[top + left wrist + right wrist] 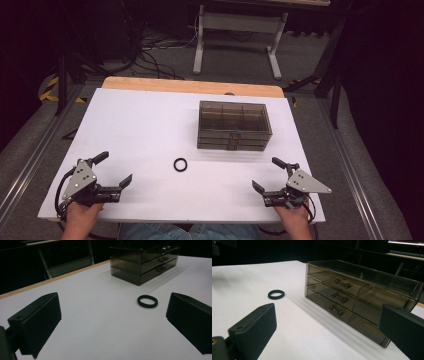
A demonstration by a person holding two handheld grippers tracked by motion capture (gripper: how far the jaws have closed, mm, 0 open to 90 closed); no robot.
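Note:
A smoky see-through drawer box with three stacked drawers stands on the white table top, right of the middle. A small black ring lies flat in front of it, nearer the person. My left gripper rests at the near left, jaws open and empty, angled toward the ring. In the left gripper view the ring lies ahead between the wide jaws, the box beyond it. My right gripper sits at the near right, open and empty. The right gripper view shows the drawer fronts close ahead and the ring off to the left.
A bare wooden strip edges the table's far side. Beyond it stand a white-legged desk frame and loose cables on the floor. Metal rails run along both sides of the table.

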